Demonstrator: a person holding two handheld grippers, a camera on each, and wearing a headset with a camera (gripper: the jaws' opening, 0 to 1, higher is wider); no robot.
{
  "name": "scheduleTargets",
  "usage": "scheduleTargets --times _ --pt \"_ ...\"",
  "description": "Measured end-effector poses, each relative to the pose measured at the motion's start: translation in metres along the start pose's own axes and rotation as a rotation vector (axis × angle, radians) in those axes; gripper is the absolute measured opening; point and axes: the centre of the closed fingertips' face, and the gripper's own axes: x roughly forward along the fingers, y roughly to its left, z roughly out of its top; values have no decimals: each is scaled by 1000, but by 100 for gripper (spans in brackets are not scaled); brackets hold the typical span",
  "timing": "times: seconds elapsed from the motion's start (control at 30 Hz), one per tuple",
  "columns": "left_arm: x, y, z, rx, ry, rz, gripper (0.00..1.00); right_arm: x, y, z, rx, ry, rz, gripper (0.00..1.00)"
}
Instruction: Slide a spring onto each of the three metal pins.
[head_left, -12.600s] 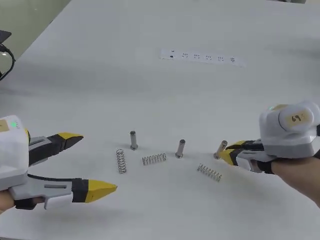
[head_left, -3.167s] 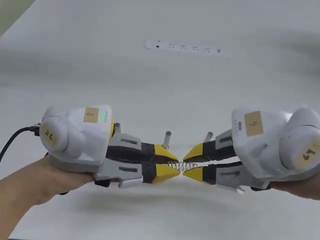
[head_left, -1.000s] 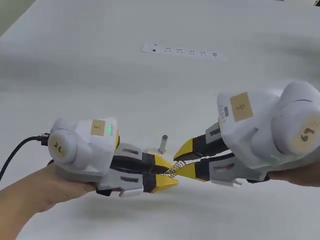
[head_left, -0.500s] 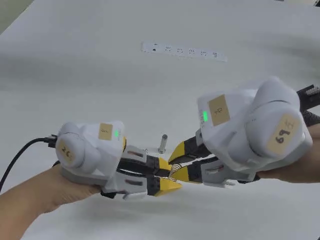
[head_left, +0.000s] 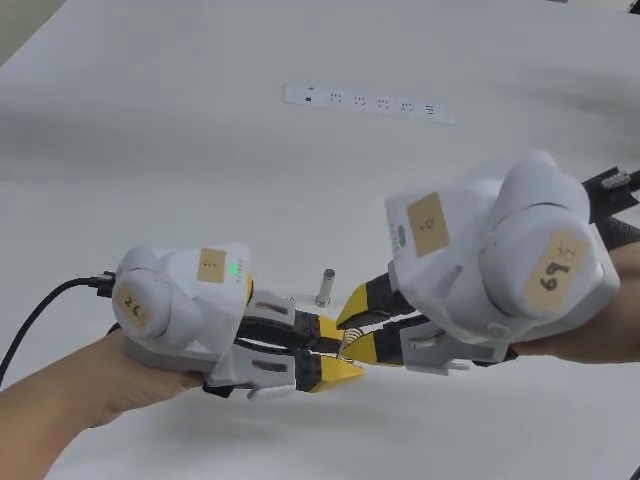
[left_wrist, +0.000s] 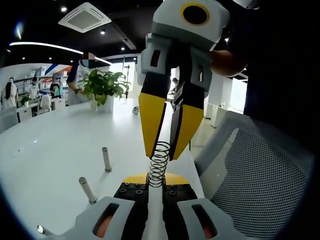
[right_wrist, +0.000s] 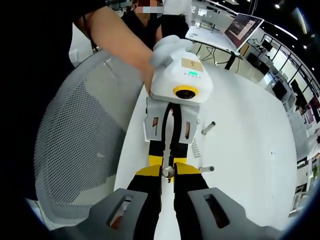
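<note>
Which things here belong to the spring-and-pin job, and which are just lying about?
Job: spring, left hand-held gripper, right hand-held gripper, pin, loose spring.
Lying about: power strip, potted plant, mesh chair.

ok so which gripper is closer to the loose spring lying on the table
Left. The loose spring lies right beside the left gripper's fingers; the right gripper sits farther off, its fingers meeting the left's beyond it.
</note>
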Motion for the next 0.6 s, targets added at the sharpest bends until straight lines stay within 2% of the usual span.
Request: scheduleTargets --times 0.23,0.43,0.6 --pt "-1 1 1 7 -5 5 2 -2 -1 -1 -12 14 3 4" --pt "-6 6 7 15 -14 28 2 -6 -6 3 -23 16 -6 4" --pt "-9 5 10 17 -14 34 2 -7 -7 7 -32 15 -3 4"
